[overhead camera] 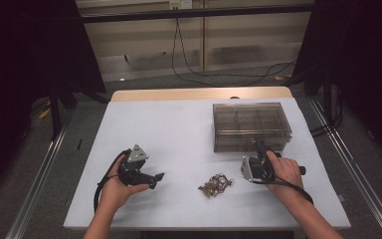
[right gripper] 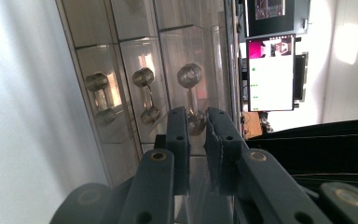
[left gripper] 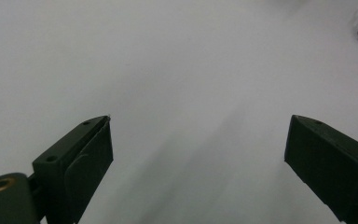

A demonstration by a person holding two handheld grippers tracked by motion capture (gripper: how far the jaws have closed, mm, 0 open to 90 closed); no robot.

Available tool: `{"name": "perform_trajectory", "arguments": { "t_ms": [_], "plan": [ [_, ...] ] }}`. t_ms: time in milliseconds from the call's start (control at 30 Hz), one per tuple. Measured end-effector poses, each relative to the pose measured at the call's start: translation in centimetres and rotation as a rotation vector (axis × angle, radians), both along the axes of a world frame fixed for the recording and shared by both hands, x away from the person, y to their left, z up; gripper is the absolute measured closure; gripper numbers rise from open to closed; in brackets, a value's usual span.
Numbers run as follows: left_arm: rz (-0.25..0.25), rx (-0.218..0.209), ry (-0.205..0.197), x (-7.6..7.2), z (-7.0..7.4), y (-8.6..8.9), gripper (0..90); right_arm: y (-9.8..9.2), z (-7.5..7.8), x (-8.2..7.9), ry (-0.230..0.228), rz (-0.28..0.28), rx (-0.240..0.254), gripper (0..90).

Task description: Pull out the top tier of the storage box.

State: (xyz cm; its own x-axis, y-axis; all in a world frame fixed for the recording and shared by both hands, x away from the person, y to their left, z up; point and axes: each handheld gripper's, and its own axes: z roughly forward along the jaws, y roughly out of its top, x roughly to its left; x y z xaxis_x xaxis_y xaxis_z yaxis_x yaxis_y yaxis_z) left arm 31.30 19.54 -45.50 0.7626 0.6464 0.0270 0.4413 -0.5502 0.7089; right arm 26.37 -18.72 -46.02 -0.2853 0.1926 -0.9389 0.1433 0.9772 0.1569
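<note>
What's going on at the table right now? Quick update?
Left gripper open over bare cloth. Right gripper nearly shut on box handle. Jewellery heap lies between them.

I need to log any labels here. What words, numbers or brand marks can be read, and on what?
None can be read.
Monitor: green dots and small pictures, any writing too small and blurred.
Clear box: no label seen.
Right gripper, left gripper: plain black jaws, no markings.

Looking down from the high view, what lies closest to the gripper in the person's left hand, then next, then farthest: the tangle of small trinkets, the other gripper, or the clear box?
1. Tangle of trinkets, just to its right on the white cloth.
2. Right gripper, farther right, at the box's front edge.
3. Clear box, far right, toward the table's back.
</note>
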Motion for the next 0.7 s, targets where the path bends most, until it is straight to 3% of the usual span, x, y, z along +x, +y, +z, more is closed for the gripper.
{"name": "perform_trajectory", "arguments": {
  "t_ms": [700],
  "plan": [
    [-0.012,0.0,0.003,0.1,-0.2,-0.4,7.8,-0.2,0.1,-1.1,0.0,0.028,0.004,80.6]
  ]
}}
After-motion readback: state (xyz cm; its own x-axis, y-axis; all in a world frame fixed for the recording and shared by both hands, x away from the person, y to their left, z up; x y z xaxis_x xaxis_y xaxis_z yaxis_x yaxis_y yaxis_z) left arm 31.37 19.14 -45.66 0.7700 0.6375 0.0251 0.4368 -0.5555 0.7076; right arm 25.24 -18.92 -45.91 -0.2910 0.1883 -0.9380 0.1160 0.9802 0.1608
